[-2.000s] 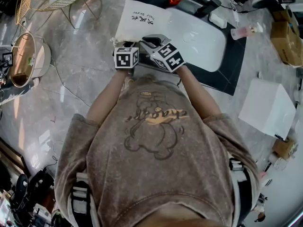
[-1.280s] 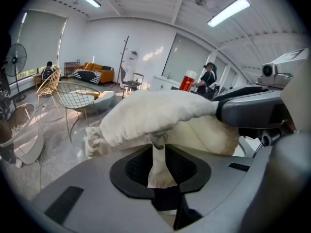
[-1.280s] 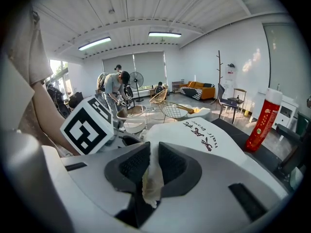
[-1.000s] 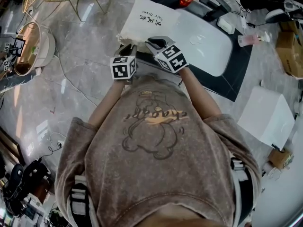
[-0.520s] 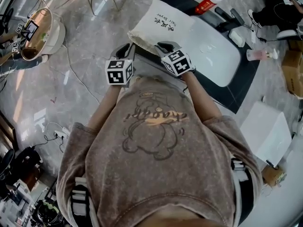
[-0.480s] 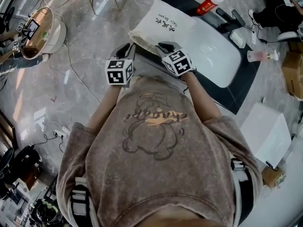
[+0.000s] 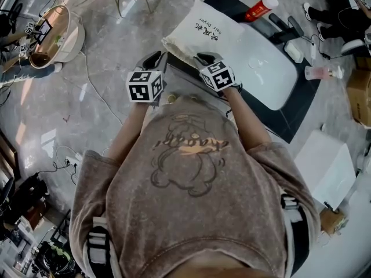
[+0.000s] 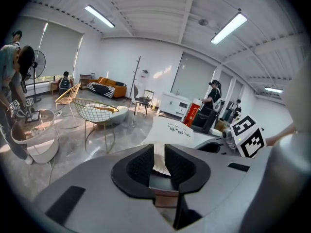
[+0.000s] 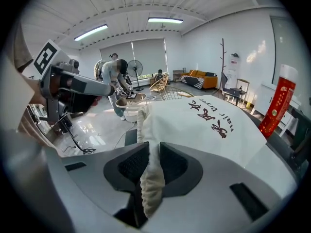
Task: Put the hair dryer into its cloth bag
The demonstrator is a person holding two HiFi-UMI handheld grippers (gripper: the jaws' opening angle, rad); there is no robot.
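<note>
**Two grippers clamped on the bag mouth**

Left gripper (image 7: 155,58) is closed tight on the gathered rim of the white cloth bag (image 7: 204,32). Right gripper (image 7: 204,58) pinches the same rim just beside it. Its jaws have just eased slightly wider, with fabric still pressed between them. Bag lies bulging across the dark bench (image 7: 288,104) edge and the white basin (image 7: 264,62). Bag contents hidden.

**"Hair Dryer" on the bag, little else legible**

The white cloth bag (image 9: 209,130), at twelve o'clock from the person in the head view, bears black print: a few Chinese characters with the English words "Hair Dryer" beside them. The person's T-shirt (image 7: 191,172) shows a cartoon bear crossed by a line of script too looped to read. The red bottle (image 9: 278,106), at one o'clock, has markings too small to read.
</note>
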